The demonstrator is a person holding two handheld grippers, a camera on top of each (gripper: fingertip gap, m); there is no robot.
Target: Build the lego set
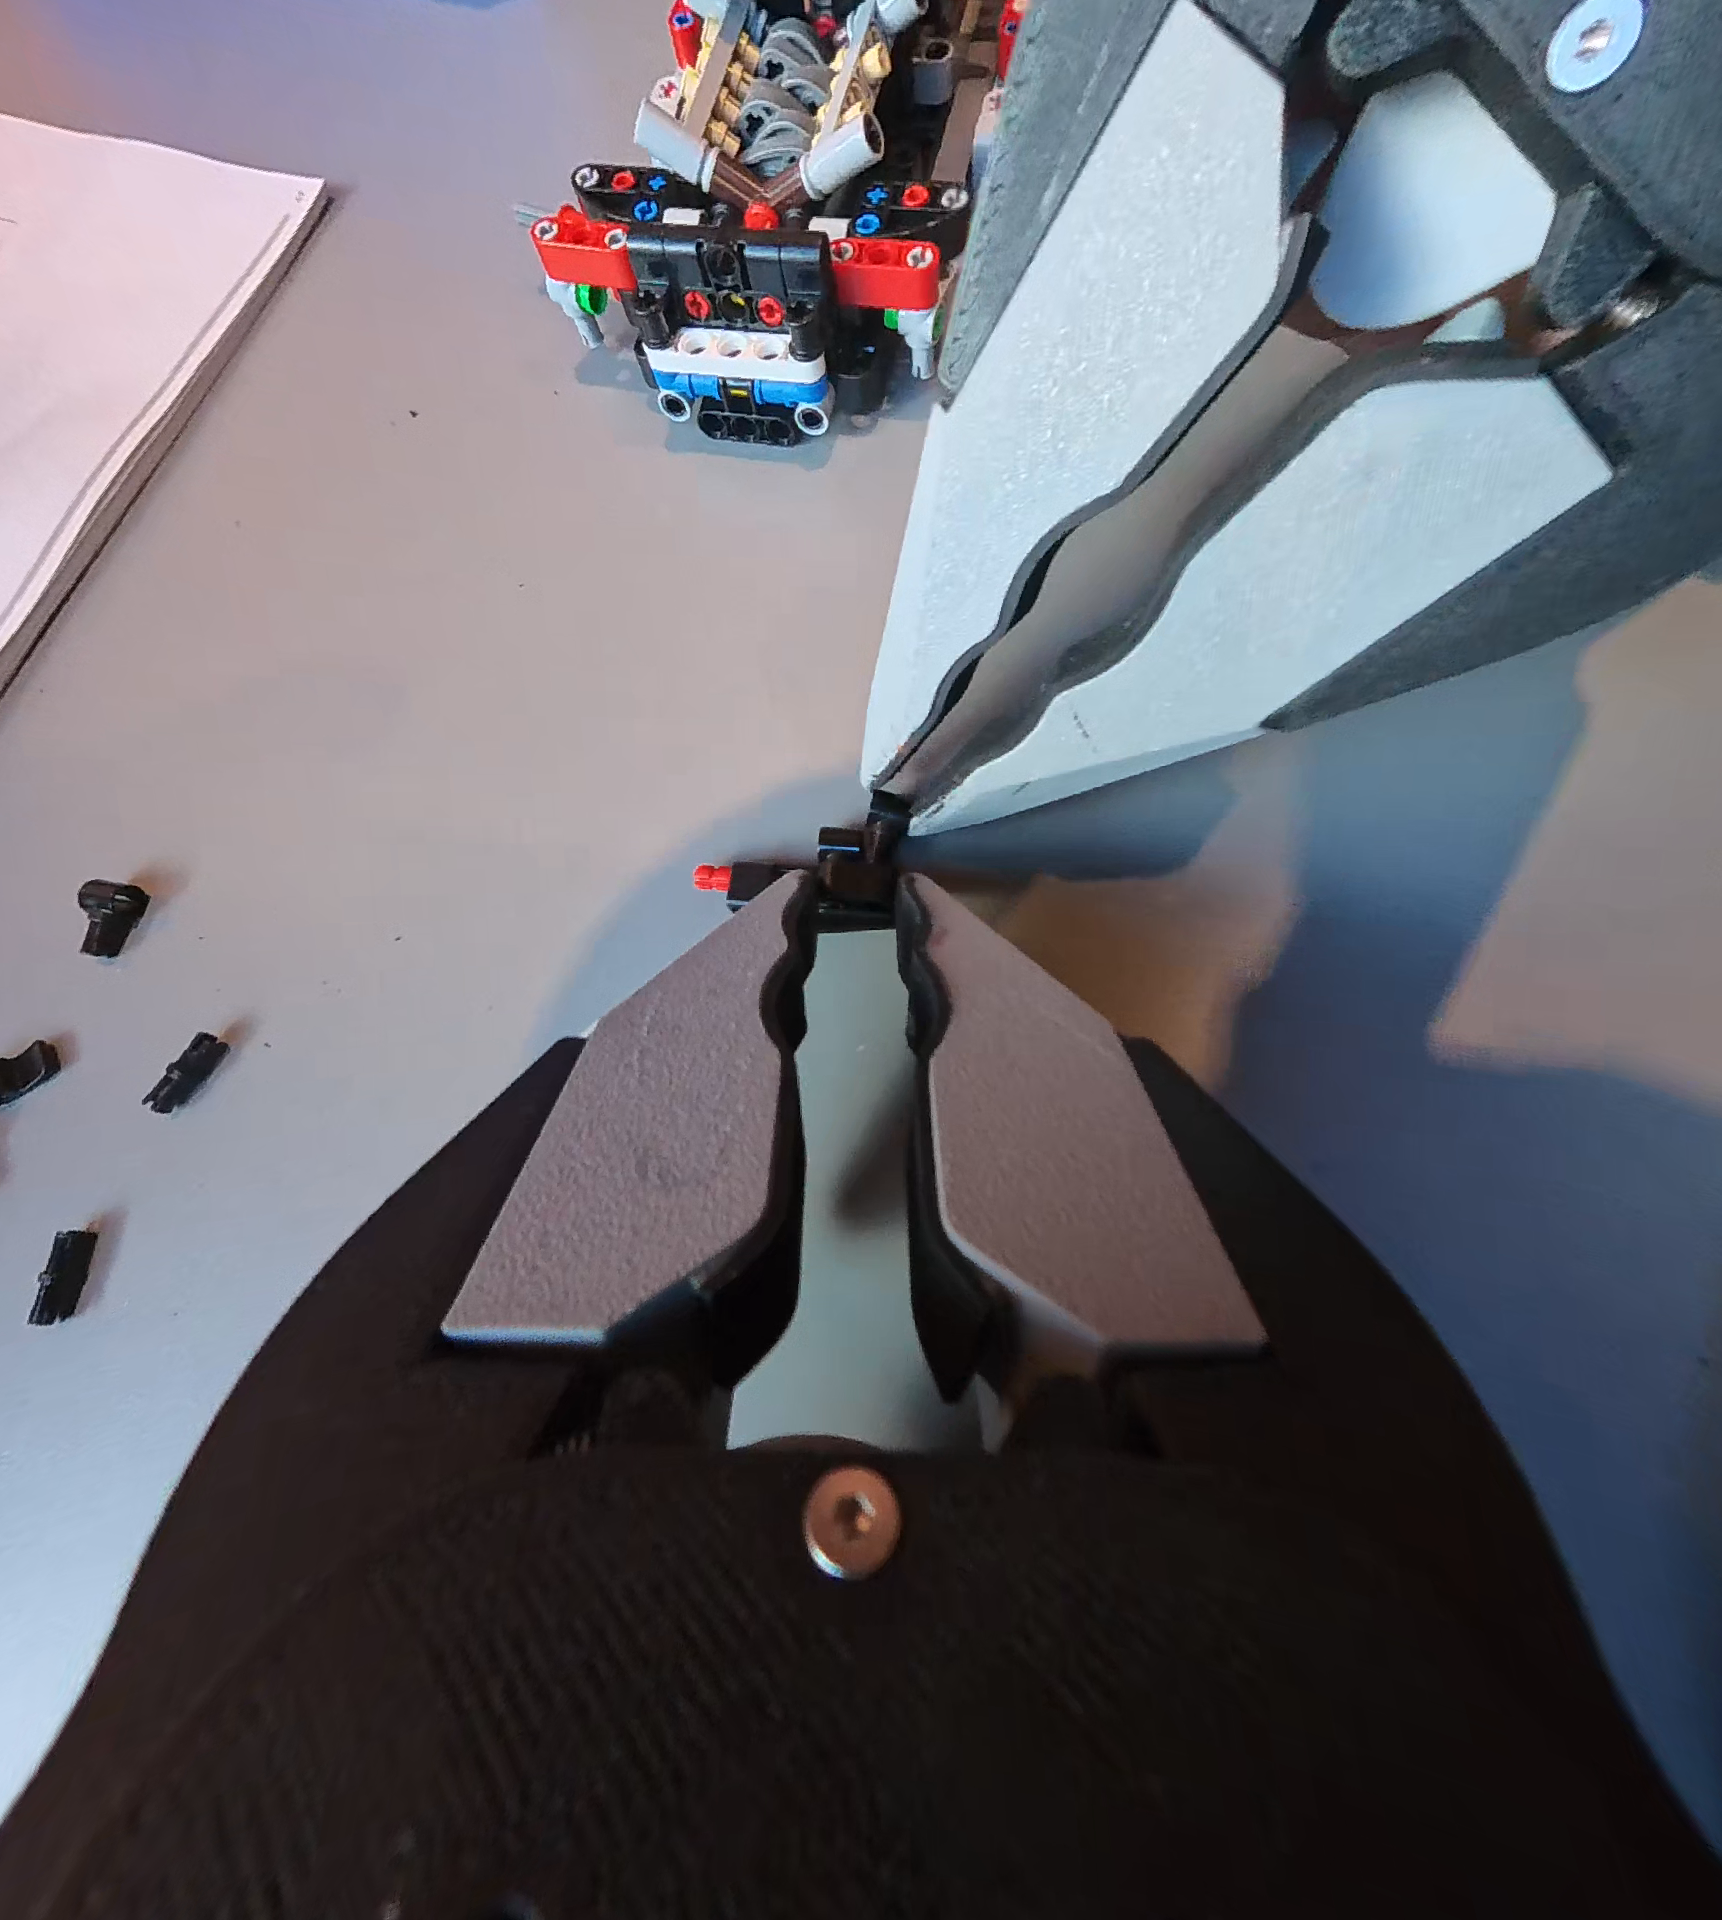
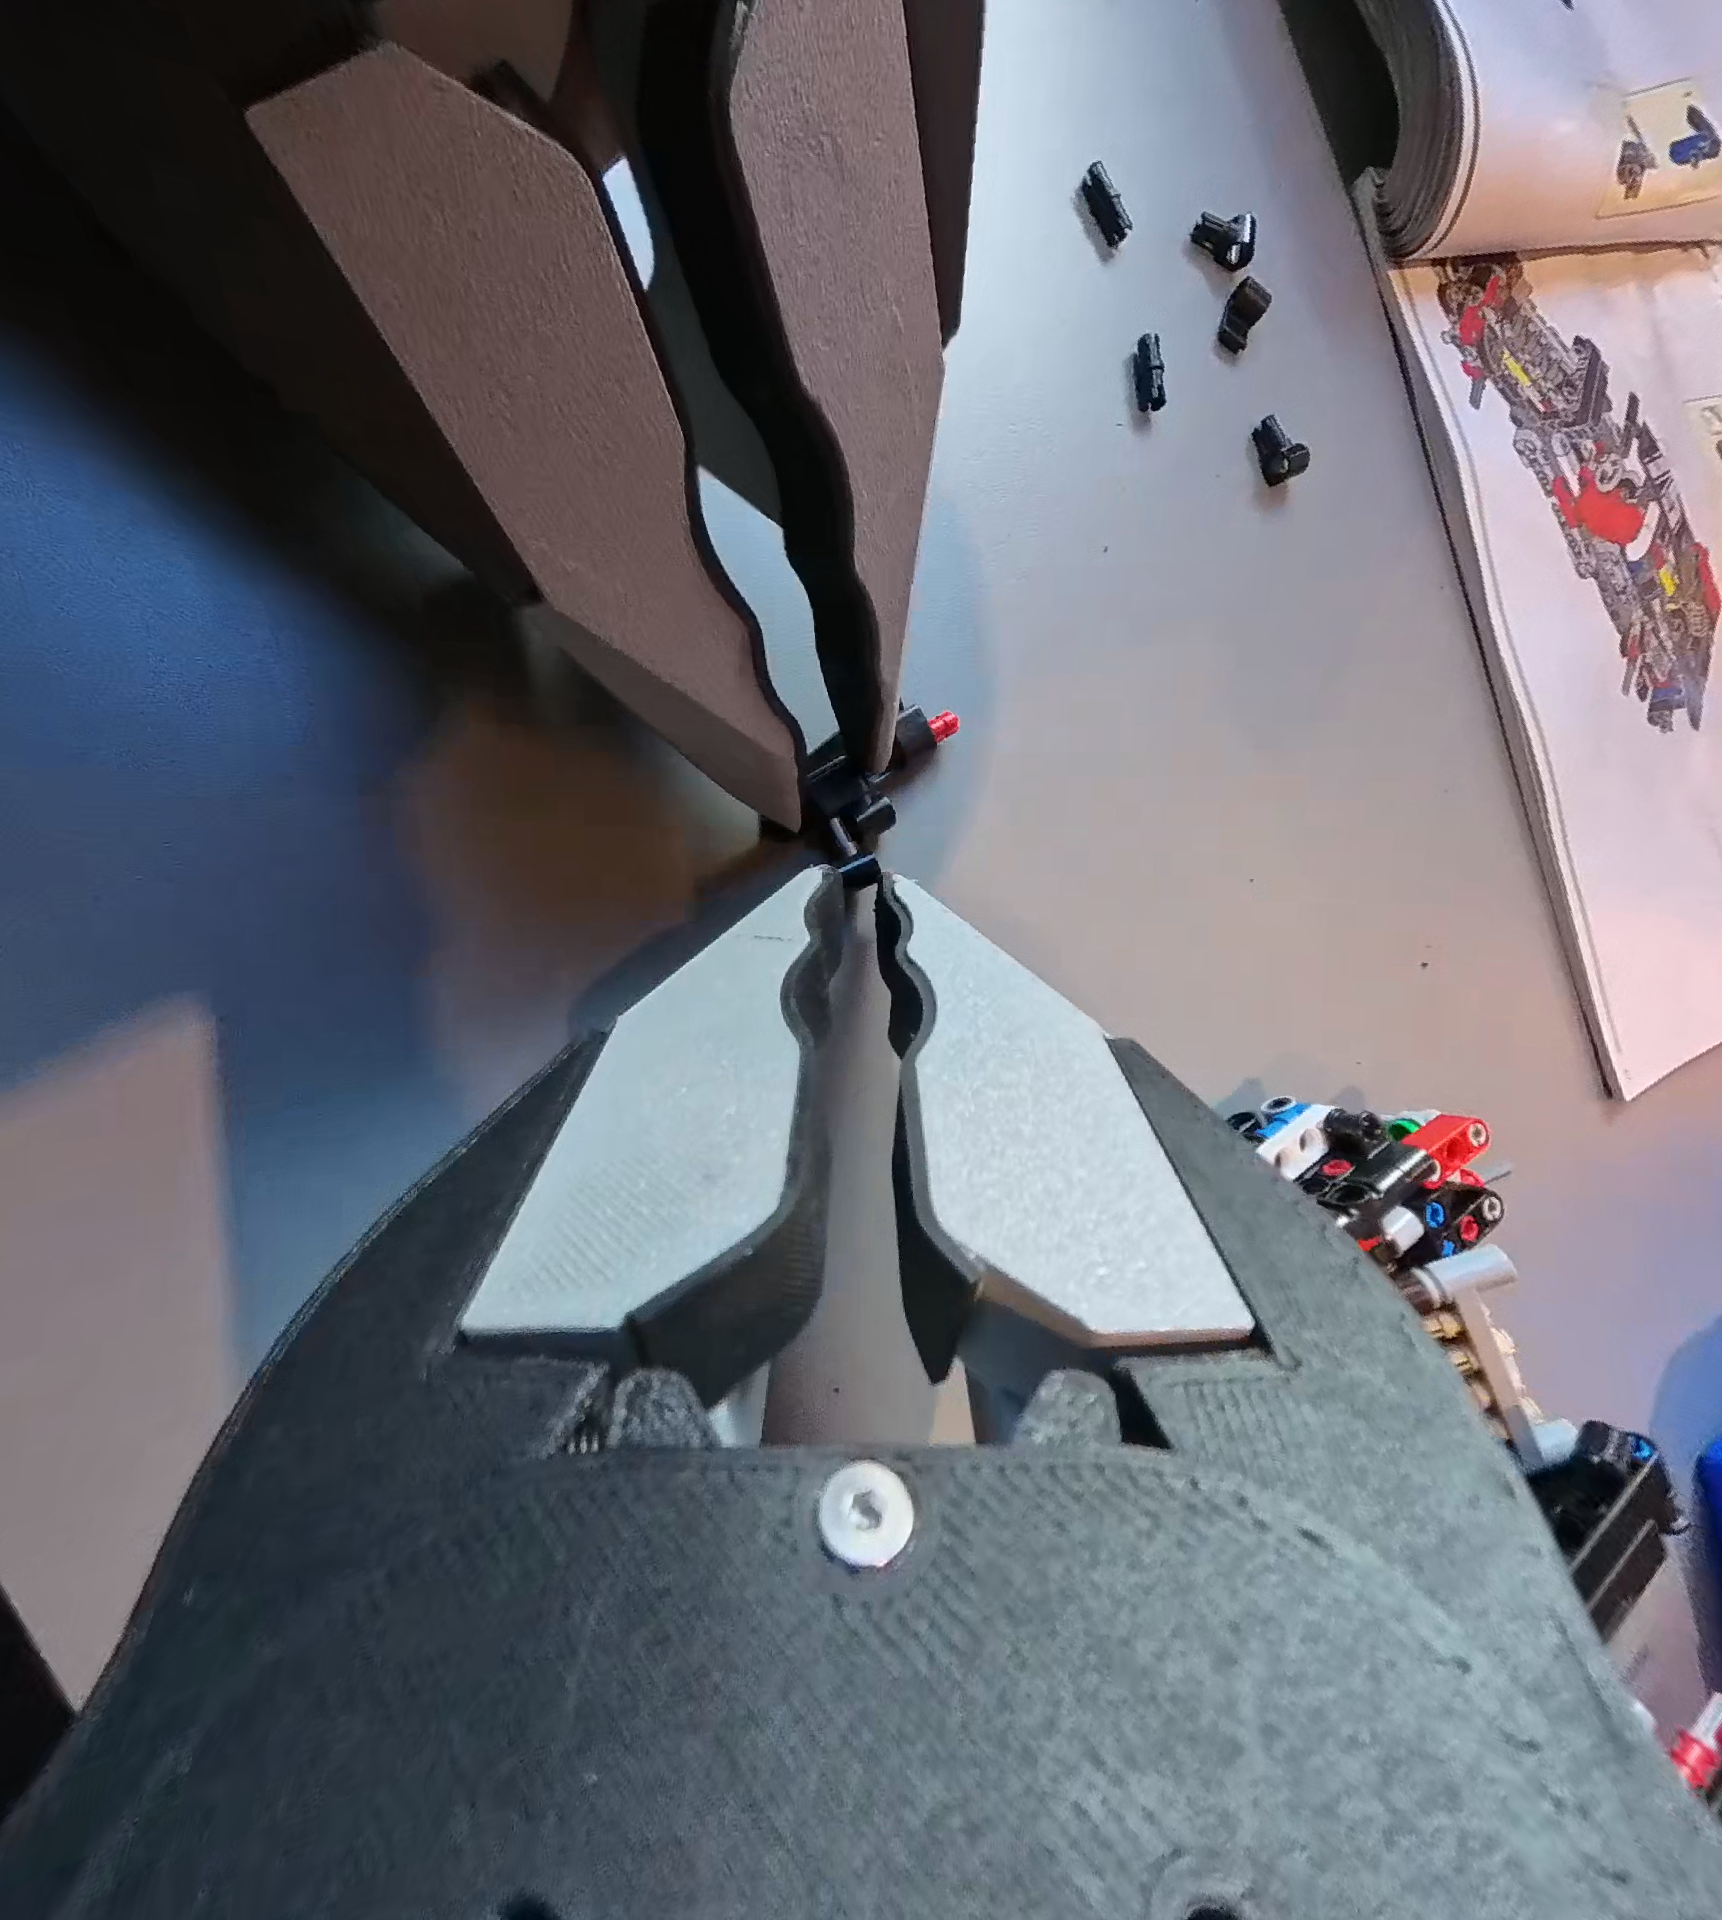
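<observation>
Meeting tip to tip, left hand-held gripper (image 1: 852, 902) clamps black connector (image 1: 849, 883); right hand-held gripper (image 2: 857, 883) pinches black pin (image 2: 857, 871).

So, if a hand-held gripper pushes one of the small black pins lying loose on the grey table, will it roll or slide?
The small black plastic pin looks cylindrical and lies on its side, so it would probably roll if pushed across its length. Pushed along its length it would more likely slide, since the smooth grey table seems slick. It is tiny, so likely very light and easily flicked away.

Loose pegs (image 1: 46, 1101) between booklet (image 1: 78, 395) and claws, model (image 1: 743, 260) behind.
</observation>
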